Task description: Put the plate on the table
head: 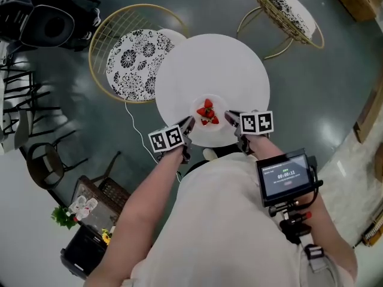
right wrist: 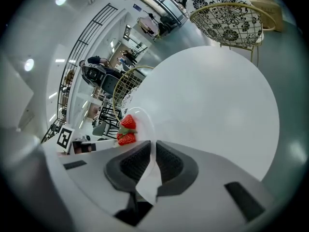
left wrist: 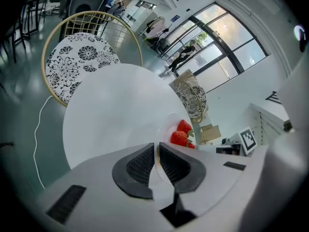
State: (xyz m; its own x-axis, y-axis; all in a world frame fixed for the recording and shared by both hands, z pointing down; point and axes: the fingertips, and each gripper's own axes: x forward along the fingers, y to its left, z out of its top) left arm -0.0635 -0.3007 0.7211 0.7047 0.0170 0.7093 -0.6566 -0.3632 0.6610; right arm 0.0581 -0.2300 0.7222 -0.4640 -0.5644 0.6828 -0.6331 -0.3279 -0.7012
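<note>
Left gripper (head: 189, 124) and right gripper (head: 231, 119) each pinched opposite rims of the plate (head: 206, 134) holding strawberries (head: 207, 112), at the table's (head: 209, 64) near edge. Patterned chair (head: 128, 64) sat just beside the table's left, second chair (head: 287, 8) off its far right.

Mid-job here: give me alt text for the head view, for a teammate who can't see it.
The left gripper and right gripper pinch opposite rims of a white plate holding strawberries, at the near edge of a round white table. Beyond it stand a wire chair at left and a second chair at right, both with patterned cushions.
</note>
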